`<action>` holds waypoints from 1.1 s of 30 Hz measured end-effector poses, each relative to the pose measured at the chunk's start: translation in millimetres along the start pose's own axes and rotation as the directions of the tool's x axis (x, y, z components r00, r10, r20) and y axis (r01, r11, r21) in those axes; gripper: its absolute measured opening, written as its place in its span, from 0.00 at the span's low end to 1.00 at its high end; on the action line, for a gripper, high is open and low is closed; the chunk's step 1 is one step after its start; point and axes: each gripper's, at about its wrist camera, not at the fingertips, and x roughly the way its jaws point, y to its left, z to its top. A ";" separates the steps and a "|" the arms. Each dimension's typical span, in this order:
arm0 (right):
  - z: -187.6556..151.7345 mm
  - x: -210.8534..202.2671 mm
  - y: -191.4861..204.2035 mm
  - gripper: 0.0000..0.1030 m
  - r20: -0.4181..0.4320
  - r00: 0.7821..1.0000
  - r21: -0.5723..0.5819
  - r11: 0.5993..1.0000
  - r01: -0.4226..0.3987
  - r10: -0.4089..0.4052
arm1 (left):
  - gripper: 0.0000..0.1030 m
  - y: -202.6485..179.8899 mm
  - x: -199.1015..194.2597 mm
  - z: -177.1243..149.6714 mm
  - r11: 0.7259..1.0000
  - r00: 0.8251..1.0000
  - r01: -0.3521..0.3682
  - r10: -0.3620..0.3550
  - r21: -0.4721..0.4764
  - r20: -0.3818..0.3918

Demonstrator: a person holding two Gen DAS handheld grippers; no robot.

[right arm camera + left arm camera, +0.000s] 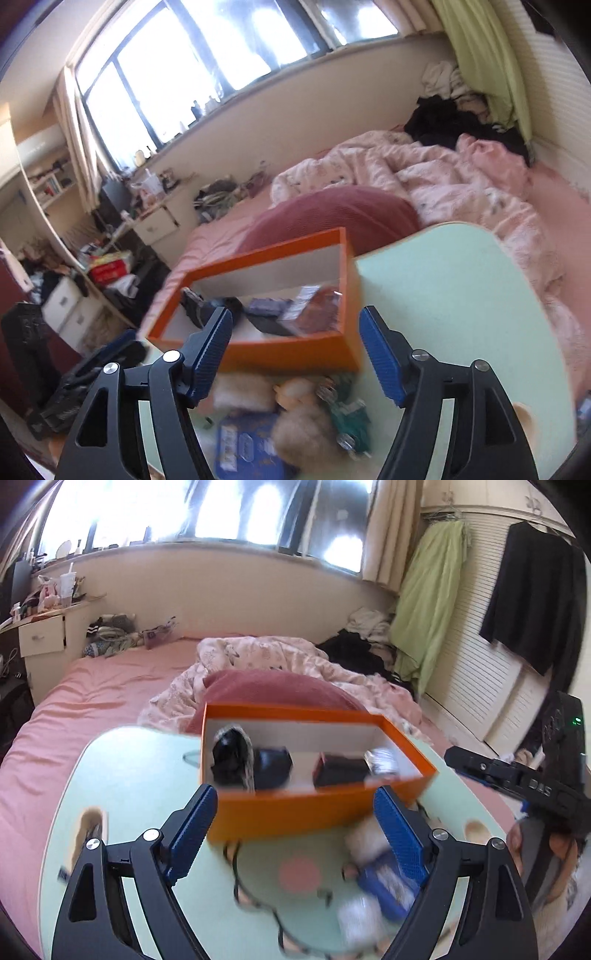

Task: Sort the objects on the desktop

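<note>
Sunlit through a wide window, the bedroom holds a bed with a pink sheet, a rumpled floral quilt and a dark red pillow. Over the bed stands a pale green table, and on it sits an open orange box, the landmark for everything else.

Inside the orange box, at its left end as the left wrist view shows it, lies a black object with a speckled edge, with a dark blue pouch just beside it. Further right lie a dark red and black item and a small shiny pack at the right end.

In front of the box, on the table, loose things lie blurred: a blue packet, a white fluffy item, a thin black cord and a pink round mark. In the right wrist view the same clutter in front of the box includes a tan fluffy piece, a green item and the blue packet.

The left gripper hangs before the box's near wall with its blue pads wide apart and nothing pressed between them. The right gripper is likewise spread, its pads on either side of the box's near corner, gripping nothing; whether they touch the box cannot be told through the blur.

Beyond the box, to the right, green cloth and a black garment hang on a slatted wardrobe.
</note>
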 end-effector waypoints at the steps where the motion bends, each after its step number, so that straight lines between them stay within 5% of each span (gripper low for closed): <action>1: -4.6 -4.2 -2.0 0.70 -0.008 1.000 -0.007 1.000 0.023 -0.023 | 0.84 -0.9 -4.4 -5.0 1.000 1.000 -0.002 0.003 0.016 -0.024; 5: -37.3 -11.8 -14.5 0.70 -0.118 0.984 -0.078 0.989 0.128 -0.137 | 0.84 -10.3 -3.6 -30.5 0.985 0.983 -0.087 0.110 0.151 -0.147; 8: -65.0 -11.9 -21.0 0.70 -0.230 0.965 -0.147 0.985 0.094 -0.126 | 0.84 -9.3 7.9 -48.6 0.977 0.965 -0.064 0.112 0.202 -0.238; 12: -84.4 -11.9 -15.6 0.74 -0.212 0.951 -0.249 0.954 0.170 -0.225 | 0.89 -3.5 18.1 -62.7 0.974 0.952 -0.086 0.141 0.208 -0.271; 17: -88.9 -1.2 -24.8 0.85 -0.216 0.953 -0.173 0.969 0.175 -0.210 | 0.99 -3.7 15.0 -60.3 0.974 0.948 -0.076 0.136 0.212 -0.287; 23: -88.1 -9.1 -21.6 0.84 -0.176 0.957 -0.160 0.966 0.202 -0.230 | 0.99 -4.0 16.0 -60.7 0.976 0.948 -0.075 0.134 0.206 -0.288; 25: -84.8 -27.1 -13.2 0.72 -0.162 0.966 -0.118 0.976 0.183 -0.200 | 0.99 -2.4 20.0 -63.2 0.977 0.949 -0.073 0.131 0.202 -0.288; 28: -66.3 -41.9 -2.2 0.61 -0.131 0.991 -0.029 1.000 0.006 -0.010 | 0.99 -1.4 22.1 -65.0 0.977 0.949 -0.074 0.131 0.199 -0.288; 33: -49.9 -22.8 22.7 0.56 -0.088 0.996 -0.066 0.998 0.006 -0.011 | 0.99 -2.4 24.1 -64.8 0.977 0.949 -0.075 0.131 0.199 -0.288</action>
